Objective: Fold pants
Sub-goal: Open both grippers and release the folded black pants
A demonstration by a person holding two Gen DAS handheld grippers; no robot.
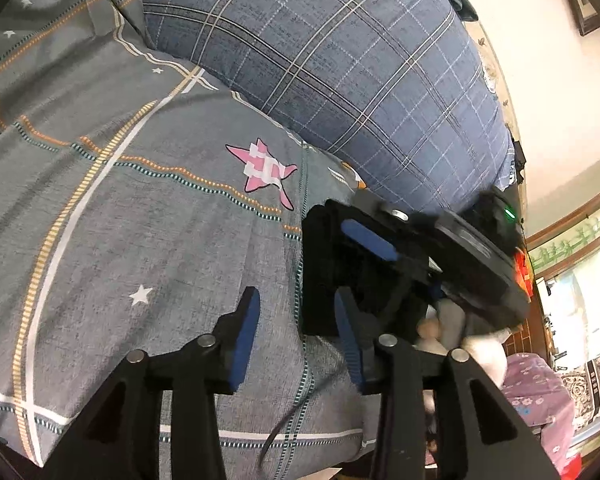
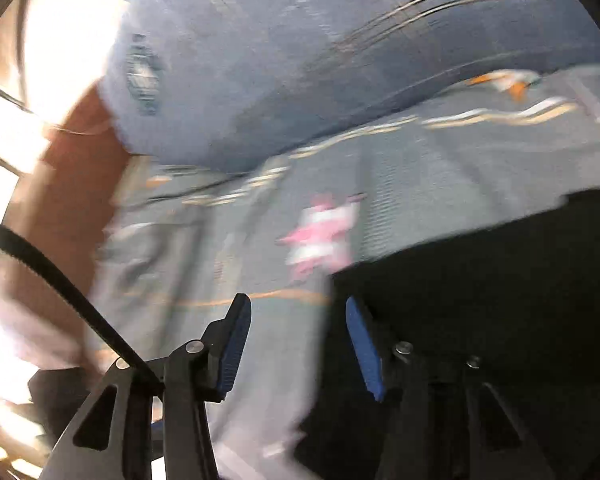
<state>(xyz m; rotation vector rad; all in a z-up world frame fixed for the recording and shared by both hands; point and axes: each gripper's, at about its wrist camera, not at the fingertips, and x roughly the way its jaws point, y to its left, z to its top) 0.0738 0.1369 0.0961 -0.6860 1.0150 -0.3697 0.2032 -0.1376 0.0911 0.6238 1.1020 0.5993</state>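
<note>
The black pants (image 2: 480,300) lie on the grey patterned bedsheet (image 1: 140,220); in the blurred right wrist view they fill the lower right. In the left wrist view a dark patch of them (image 1: 320,280) shows under the other gripper. My left gripper (image 1: 296,320) is open and empty above the sheet. My right gripper (image 2: 296,332) is open, its right finger over the pants' edge and its left finger over the sheet. It also shows in the left wrist view (image 1: 380,248), just right of my left fingers.
A blue plaid quilt (image 1: 340,60) is bunched along the far side of the bed. A pink star print (image 1: 264,172) marks the sheet. The room wall and a purple floral cloth (image 1: 540,392) lie to the right, past the bed's edge.
</note>
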